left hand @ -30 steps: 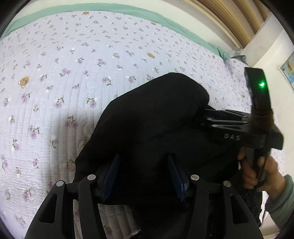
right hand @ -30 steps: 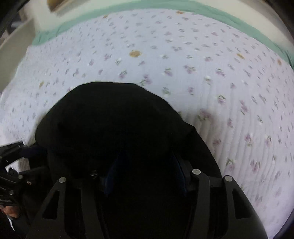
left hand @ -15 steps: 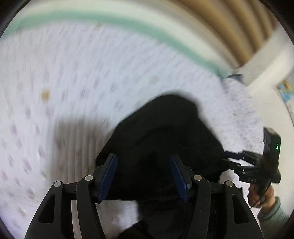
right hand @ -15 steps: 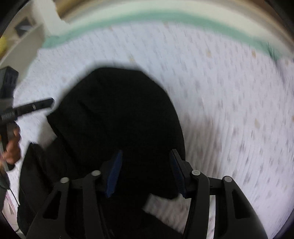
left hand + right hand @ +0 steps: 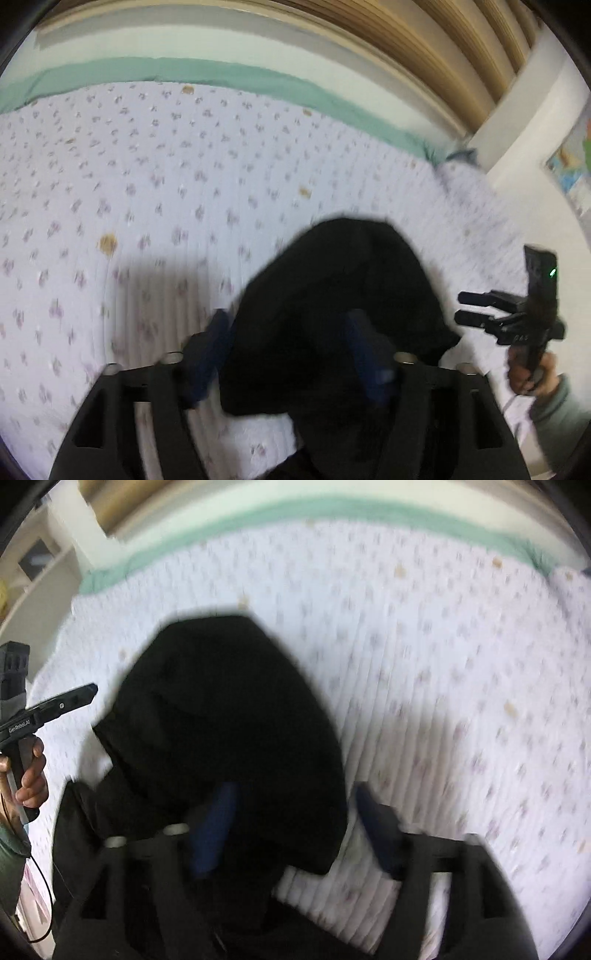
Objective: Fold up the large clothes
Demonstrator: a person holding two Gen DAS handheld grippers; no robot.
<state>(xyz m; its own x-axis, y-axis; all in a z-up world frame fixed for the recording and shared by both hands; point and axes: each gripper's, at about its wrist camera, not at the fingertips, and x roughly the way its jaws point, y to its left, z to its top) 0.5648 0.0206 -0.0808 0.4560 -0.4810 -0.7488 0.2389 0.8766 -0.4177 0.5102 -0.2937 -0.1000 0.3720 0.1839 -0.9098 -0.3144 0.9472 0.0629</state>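
A black garment (image 5: 340,288) lies bunched in a folded heap on the floral quilt (image 5: 147,184). My left gripper (image 5: 288,350) hovers above its near edge. Its jaws are opening, the blue pads (image 5: 210,347) stand wide and clear of the cloth. In the right wrist view the same garment (image 5: 229,720) spreads to the left. My right gripper (image 5: 295,823) hangs over its right edge, jaws opening, nothing pinched between them. Each gripper shows in the other's view, held by a hand: the right gripper (image 5: 461,307) and the left gripper (image 5: 86,694).
The quilt (image 5: 443,664) covers a wide bed with a green sheet edge (image 5: 221,74) along the far side. Wooden slats (image 5: 443,44) and a white wall with a poster (image 5: 569,162) rise behind. A pale shelf (image 5: 37,572) stands at the left.
Both grippers have let go of the black garment, widened their jaws and lifted back from it. The right gripper has drawn away to the side. The garment now rests on the quilt.
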